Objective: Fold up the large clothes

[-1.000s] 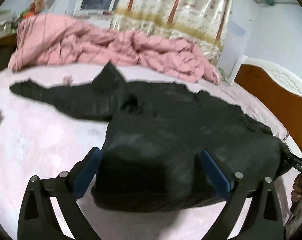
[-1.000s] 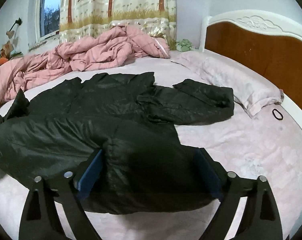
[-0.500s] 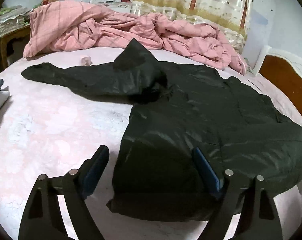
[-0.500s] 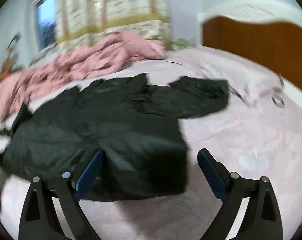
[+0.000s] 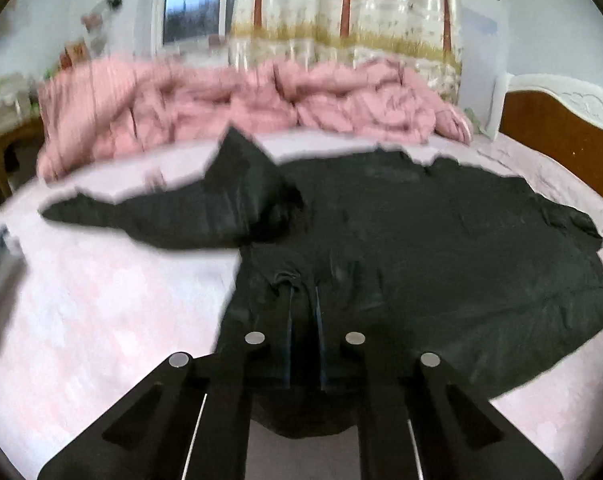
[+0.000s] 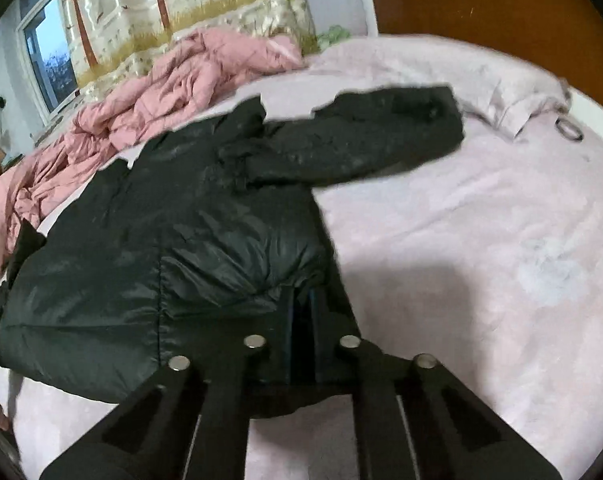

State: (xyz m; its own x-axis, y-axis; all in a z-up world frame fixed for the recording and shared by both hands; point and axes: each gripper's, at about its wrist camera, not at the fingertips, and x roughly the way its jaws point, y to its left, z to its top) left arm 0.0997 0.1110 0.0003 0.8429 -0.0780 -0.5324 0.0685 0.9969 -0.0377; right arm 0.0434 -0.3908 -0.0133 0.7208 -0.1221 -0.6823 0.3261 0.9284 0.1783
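A big black puffy jacket is spread flat on the pink bed sheet, with one sleeve stretched out to each side. Its near edge is pinched by the closing left gripper, then by the closing right gripper.

Black jacket spread on the pink-sheeted bed, right gripper closing on its near hem, fabric seemingly pinched. Pink quilt bunched beyond, one sleeve toward the headboard.
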